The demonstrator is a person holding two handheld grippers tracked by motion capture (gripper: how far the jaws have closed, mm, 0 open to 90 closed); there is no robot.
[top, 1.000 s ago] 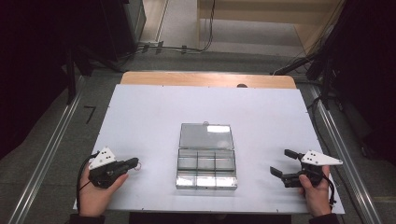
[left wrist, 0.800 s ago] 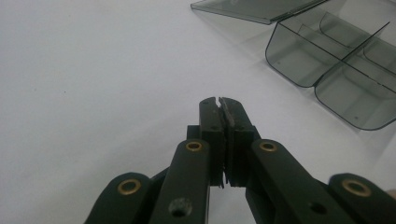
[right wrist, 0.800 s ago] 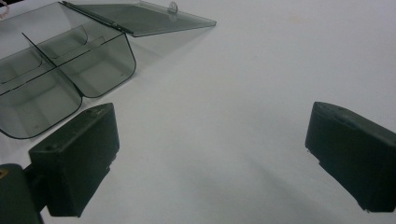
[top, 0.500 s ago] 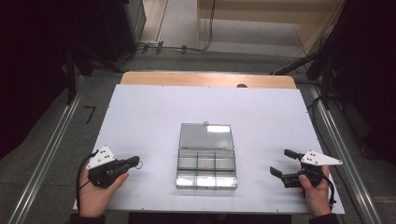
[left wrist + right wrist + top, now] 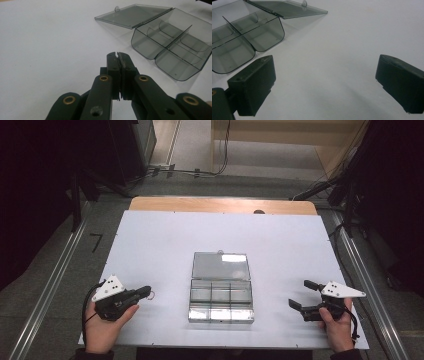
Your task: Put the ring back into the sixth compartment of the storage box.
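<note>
A smoky clear plastic compartment box [image 5: 221, 301] sits at the table's front centre. Its lid [image 5: 221, 265] is swung open and lies flat on the far side. Dividers split the box into several empty cells. My left gripper [image 5: 144, 292] rests at the front left, apart from the box, and is held by a hand. In the left gripper view it [image 5: 117, 54] is shut on nothing, and the box [image 5: 172, 47] lies ahead to the right. My right gripper [image 5: 302, 294] is at the front right, open and empty. In the right gripper view it [image 5: 324, 61] stands wide, with the box [image 5: 242, 37] to the upper left.
The white tabletop [image 5: 165, 245] has bare room left, right and beyond the box. A wooden strip [image 5: 222, 205] runs along the far edge. Metal rails [image 5: 47, 290] flank the table on the floor, and cables lie beyond it.
The left gripper has shifted slightly in the hand. The box and the right gripper have stayed put.
</note>
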